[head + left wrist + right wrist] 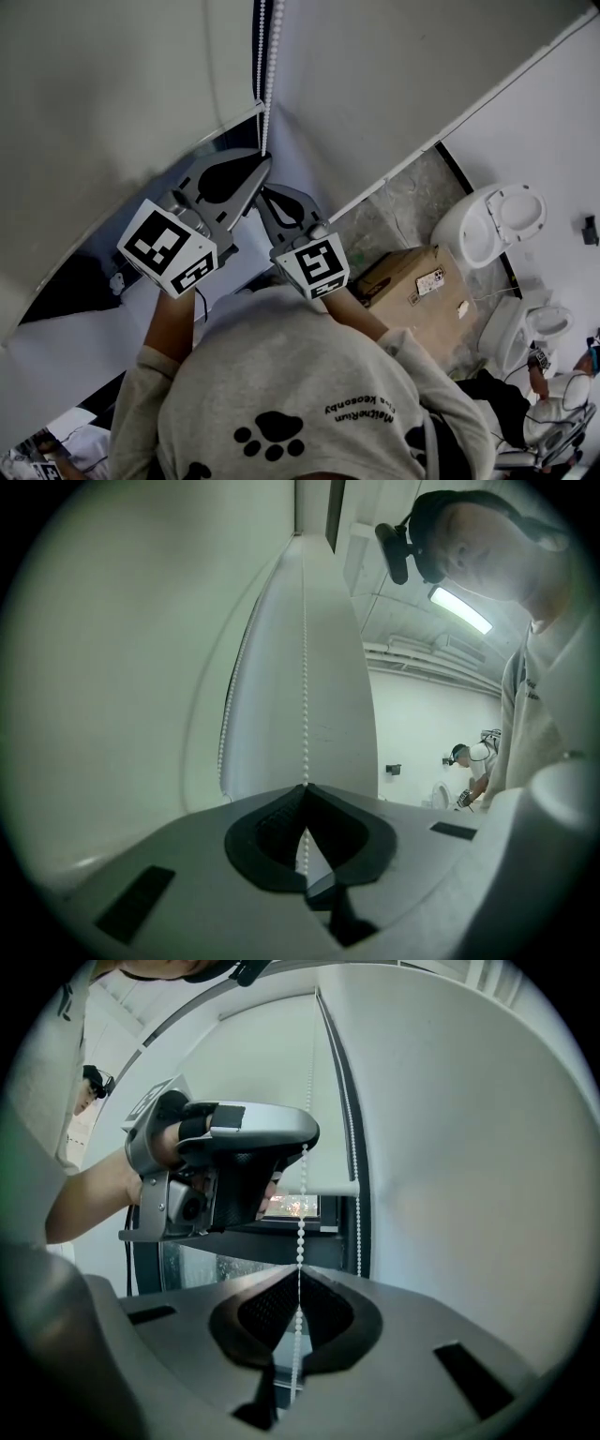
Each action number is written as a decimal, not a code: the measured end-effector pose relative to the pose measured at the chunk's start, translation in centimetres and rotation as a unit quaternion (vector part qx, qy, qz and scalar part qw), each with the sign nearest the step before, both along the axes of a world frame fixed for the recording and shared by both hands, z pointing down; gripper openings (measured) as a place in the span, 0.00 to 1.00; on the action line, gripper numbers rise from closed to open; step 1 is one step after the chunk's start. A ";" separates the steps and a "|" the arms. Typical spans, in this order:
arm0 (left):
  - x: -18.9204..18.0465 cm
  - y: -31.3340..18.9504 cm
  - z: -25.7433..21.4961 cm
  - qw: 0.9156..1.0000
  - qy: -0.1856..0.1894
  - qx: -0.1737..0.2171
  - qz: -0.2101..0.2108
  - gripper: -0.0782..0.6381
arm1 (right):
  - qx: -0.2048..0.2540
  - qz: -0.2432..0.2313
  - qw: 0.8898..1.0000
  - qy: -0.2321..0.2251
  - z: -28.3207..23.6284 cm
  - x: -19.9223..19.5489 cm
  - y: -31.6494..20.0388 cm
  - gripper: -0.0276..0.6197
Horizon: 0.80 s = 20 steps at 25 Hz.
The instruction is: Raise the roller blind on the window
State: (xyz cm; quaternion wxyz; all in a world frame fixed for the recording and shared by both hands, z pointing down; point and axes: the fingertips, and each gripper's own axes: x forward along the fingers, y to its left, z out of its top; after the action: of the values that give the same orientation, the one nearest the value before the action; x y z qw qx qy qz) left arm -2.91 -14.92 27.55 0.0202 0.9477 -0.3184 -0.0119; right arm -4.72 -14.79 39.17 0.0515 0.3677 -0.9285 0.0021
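A white bead chain [272,66] hangs down the right edge of the pale roller blind [103,112]. My left gripper [263,161] is shut on one strand of it, the beads running up from its closed jaw tips [305,787]. Just below, my right gripper [262,194] is shut on the same strand [301,1213], which passes between its closed tips [299,1271]. In the right gripper view the left gripper [305,1145] sits directly above, held by a hand. A second strand [356,1194] hangs free beside the dark window frame. The blind's bottom bar [323,1186] leaves a strip of glass [291,1207] uncovered.
A white wall [394,84] lies right of the window. On the floor to the right stand a cardboard box [412,286] and two white toilets [492,225] [525,328]. Another person [525,403] crouches at the far right.
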 end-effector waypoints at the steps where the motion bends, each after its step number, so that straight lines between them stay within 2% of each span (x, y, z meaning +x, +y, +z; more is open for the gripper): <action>1: 0.0 0.0 0.4 1.000 0.000 -0.004 -0.001 0.12 | -0.005 0.000 1.000 0.003 0.4 0.0 0.0 0.06; 6: -0.3 -0.1 3.0 1.000 0.004 -0.031 -0.004 0.12 | -0.023 -0.003 1.000 0.020 2.9 -0.1 0.2 0.06; 20: -0.8 0.2 8.9 0.997 0.016 -0.068 -0.020 0.12 | -0.057 -0.016 0.996 0.069 9.0 -0.2 0.6 0.06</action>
State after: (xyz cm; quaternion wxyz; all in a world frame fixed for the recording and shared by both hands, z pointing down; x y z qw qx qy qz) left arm -3.68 -14.67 36.49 0.0890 0.9373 -0.3370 -0.0060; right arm -4.91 -14.19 48.13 0.1361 0.3486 -0.9269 0.0289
